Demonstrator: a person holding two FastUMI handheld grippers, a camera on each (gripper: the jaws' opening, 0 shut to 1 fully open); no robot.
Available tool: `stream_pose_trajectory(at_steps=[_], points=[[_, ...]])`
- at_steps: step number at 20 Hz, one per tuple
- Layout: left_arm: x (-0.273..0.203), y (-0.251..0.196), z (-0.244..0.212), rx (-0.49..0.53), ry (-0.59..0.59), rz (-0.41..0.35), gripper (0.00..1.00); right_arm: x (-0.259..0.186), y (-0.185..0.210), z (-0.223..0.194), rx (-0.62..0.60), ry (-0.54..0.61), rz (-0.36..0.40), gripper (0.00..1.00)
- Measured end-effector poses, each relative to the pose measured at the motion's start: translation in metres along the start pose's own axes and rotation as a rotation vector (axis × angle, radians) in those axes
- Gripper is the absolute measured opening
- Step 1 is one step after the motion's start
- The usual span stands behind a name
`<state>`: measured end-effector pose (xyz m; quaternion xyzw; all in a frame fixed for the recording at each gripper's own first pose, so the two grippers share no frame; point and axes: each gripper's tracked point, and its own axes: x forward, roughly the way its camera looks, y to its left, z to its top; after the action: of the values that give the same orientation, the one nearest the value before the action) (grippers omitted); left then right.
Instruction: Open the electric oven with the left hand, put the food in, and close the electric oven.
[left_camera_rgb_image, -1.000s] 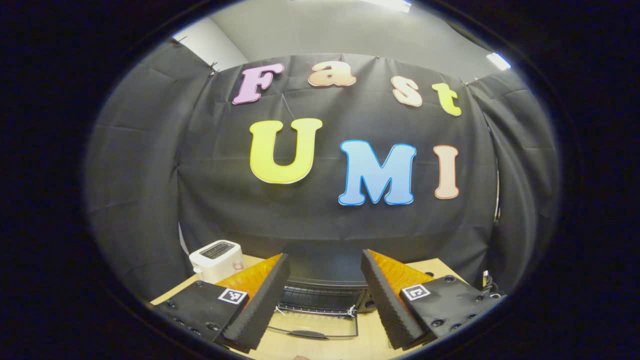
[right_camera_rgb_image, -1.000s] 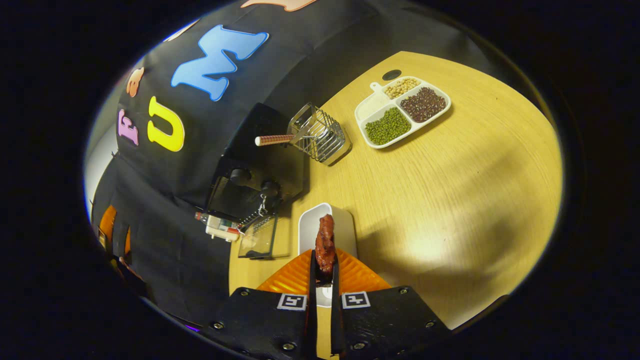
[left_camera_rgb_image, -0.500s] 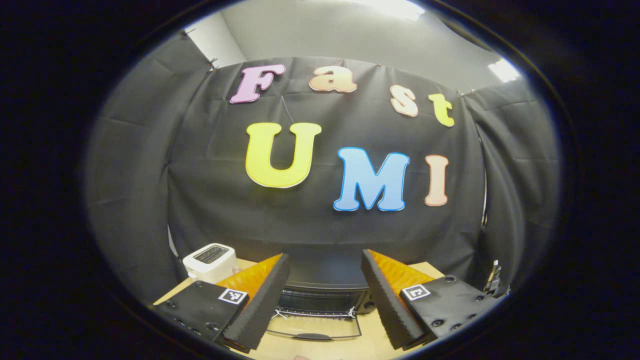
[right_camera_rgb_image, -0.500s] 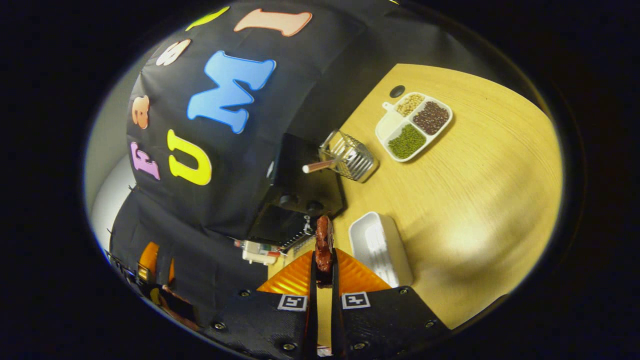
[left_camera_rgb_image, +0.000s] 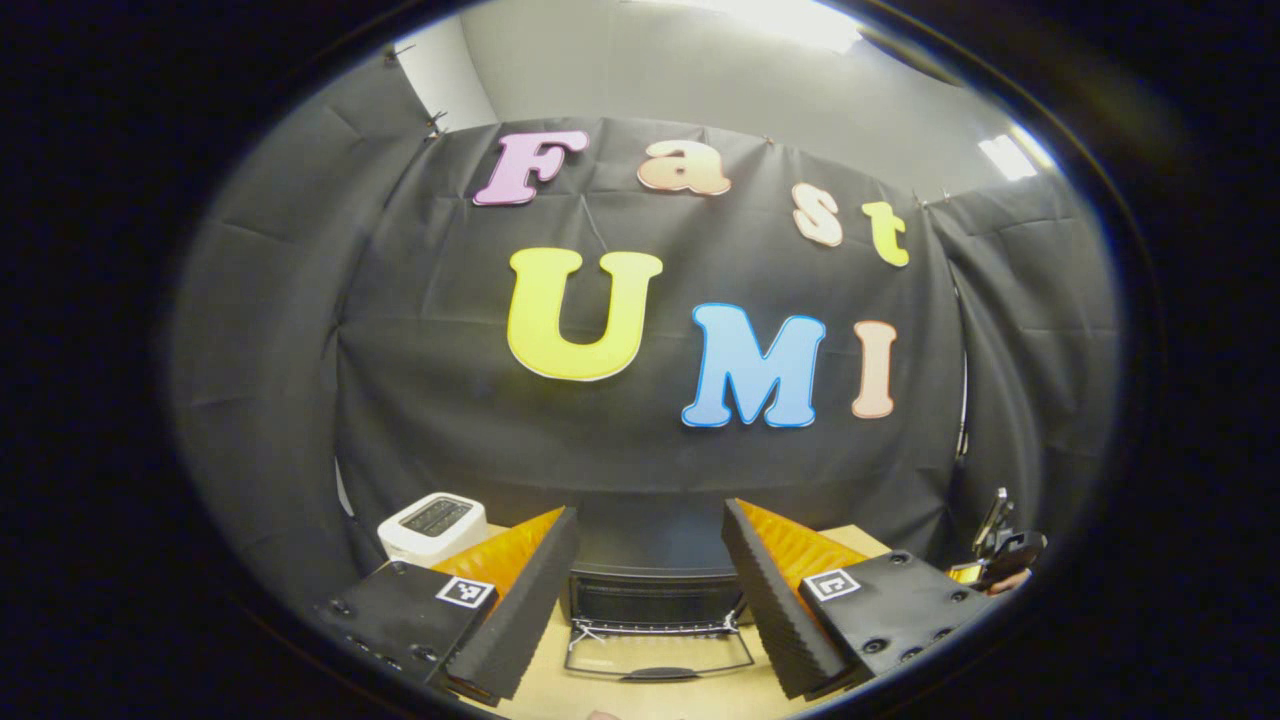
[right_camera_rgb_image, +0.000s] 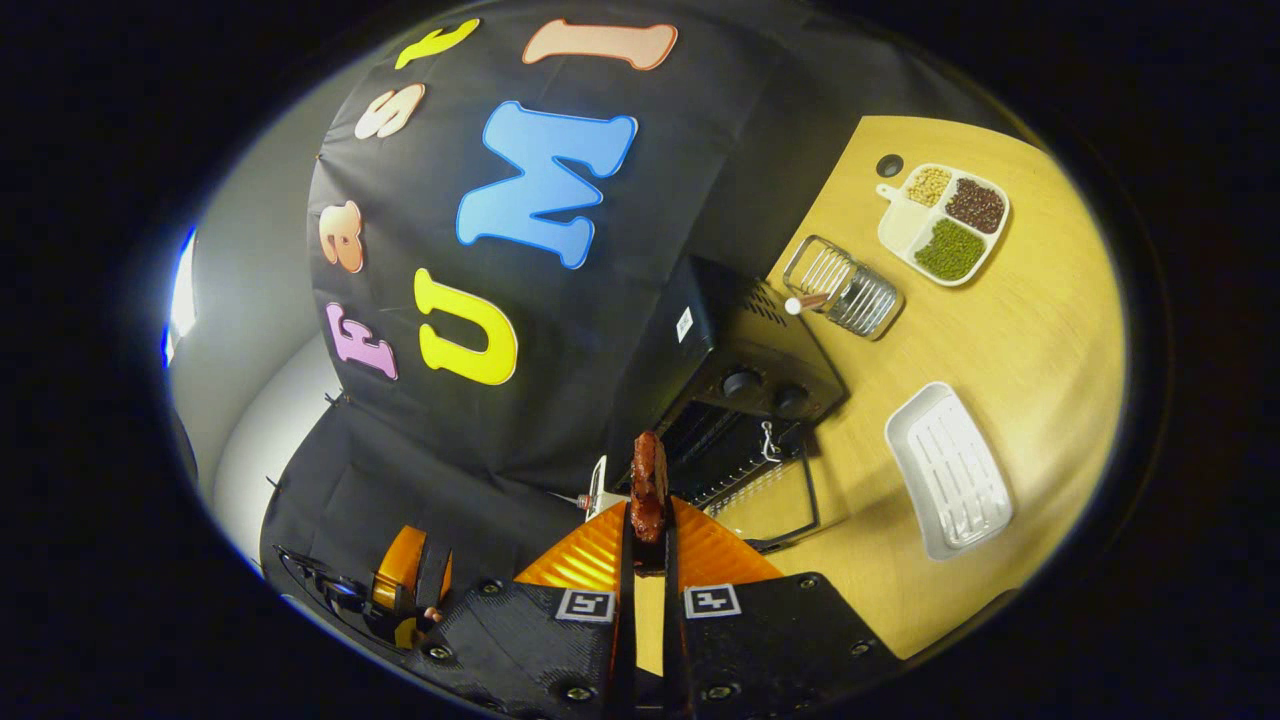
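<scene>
Food (right_camera_rgb_image: 648, 483) pinched upright in right hand-held gripper (right_camera_rgb_image: 646, 535), facing open oven (right_camera_rgb_image: 745, 400); left hand-held gripper (left_camera_rgb_image: 650, 590) spread, level.

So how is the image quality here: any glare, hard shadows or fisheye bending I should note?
Left gripper view: ceiling light blown out at the top, booth edges bowed, oven dim but sharp. Right gripper view: bright patch on the table, tilted, curved horizon, white tray casting a soft shadow, food in the right gripper in focus.
</scene>
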<state>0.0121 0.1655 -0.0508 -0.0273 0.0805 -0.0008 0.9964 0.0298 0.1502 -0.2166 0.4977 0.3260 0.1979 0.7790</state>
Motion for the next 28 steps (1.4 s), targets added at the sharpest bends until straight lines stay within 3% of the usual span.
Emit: stream_pose_trajectory(at_steps=[4, 6, 7, 10, 15, 16, 18, 20, 23, 28], points=[[-0.007, 0.021, -0.005, -0.019, 0.018, 0.005, 0.96, 0.051, 0.000, -0.015, 0.079, 0.009, -0.001, 0.11], [-0.012, 0.031, -0.009, -0.017, 0.031, 0.009, 1.00, 0.082, -0.006, -0.021, 0.112, 0.003, -0.020, 0.11], [-0.015, 0.037, -0.012, -0.014, 0.039, 0.012, 0.96, 0.096, -0.010, -0.023, 0.127, -0.002, -0.033, 0.11], [-0.020, 0.056, -0.021, -0.007, 0.068, 0.030, 1.00, 0.143, -0.024, -0.024, 0.158, -0.050, -0.083, 0.11], [-0.024, 0.088, -0.032, -0.020, 0.110, 0.061, 0.96, 0.209, -0.049, -0.031, 0.198, -0.106, -0.181, 0.11], [-0.025, 0.092, -0.036, -0.024, 0.119, 0.064, 1.00, 0.217, -0.053, -0.031, 0.200, -0.109, -0.191, 0.11], [-0.025, 0.101, -0.042, -0.021, 0.128, 0.079, 0.92, 0.232, -0.060, -0.027, 0.200, -0.130, -0.208, 0.11], [-0.026, 0.108, -0.049, -0.026, 0.145, 0.085, 1.00, 0.245, -0.062, -0.021, 0.209, -0.160, -0.212, 0.11], [-0.021, 0.112, -0.054, -0.037, 0.157, 0.089, 0.97, 0.254, -0.071, -0.015, 0.170, -0.198, -0.263, 0.11], [-0.008, 0.099, -0.054, -0.047, 0.151, 0.067, 0.91, 0.246, -0.089, -0.008, 0.008, -0.167, -0.406, 0.26]])
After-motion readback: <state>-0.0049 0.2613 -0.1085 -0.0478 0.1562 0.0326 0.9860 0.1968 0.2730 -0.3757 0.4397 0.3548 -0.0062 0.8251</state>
